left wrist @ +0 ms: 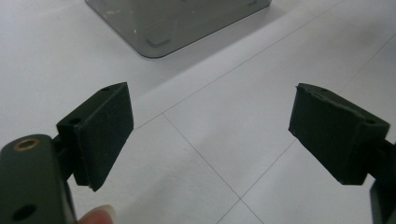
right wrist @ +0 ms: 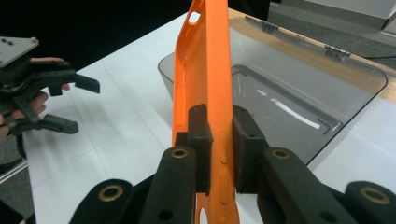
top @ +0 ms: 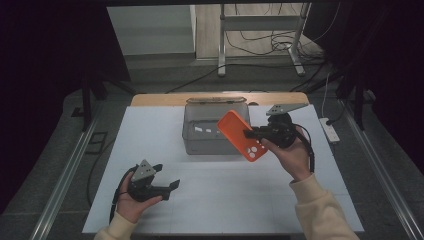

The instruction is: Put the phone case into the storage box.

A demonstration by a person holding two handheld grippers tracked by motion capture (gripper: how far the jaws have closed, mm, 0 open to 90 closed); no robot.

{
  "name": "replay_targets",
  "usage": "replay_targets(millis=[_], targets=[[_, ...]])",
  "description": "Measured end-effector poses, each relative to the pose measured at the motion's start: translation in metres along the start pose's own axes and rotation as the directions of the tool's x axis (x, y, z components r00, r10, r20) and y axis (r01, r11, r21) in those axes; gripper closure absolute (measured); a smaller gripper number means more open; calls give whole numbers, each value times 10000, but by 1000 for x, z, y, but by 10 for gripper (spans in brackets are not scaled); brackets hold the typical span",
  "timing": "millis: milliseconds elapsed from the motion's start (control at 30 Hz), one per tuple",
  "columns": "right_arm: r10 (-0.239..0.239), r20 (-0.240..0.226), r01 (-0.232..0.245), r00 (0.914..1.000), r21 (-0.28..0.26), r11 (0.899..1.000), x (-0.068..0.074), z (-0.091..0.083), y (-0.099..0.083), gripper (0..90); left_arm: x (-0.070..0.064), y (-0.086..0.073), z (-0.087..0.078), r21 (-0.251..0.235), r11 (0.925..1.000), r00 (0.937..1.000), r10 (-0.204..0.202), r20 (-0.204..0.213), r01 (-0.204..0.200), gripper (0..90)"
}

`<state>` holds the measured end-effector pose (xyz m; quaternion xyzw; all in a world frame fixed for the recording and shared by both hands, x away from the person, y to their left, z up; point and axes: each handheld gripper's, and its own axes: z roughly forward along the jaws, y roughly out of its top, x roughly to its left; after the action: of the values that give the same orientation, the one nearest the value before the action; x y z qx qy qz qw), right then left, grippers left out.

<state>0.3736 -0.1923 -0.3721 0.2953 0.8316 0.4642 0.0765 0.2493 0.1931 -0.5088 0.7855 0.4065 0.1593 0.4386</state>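
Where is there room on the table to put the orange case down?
The white table is bare between the left gripper and the right hand's sleeve, and left of the clear box. It is crowded at the box, where the right gripper holds the orange case above it.

The box is sitting at the back middle of the surface. The phone case is hanging tilted over the box's right front corner. The left gripper is hovering well apart, front left.
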Motion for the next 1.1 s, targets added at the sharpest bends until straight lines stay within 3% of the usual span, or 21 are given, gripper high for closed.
replay_targets(millis=[700,1100], targets=[[450,931,-465,9946,134,9988,-16,5,15,800,-3,-1,1,88,10000,10000,12,92,-13,138],[424,1399,-455,9893,187,9988,-18,10,29,801,-4,0,4,153,9999,10000,24,84,-25,138]])
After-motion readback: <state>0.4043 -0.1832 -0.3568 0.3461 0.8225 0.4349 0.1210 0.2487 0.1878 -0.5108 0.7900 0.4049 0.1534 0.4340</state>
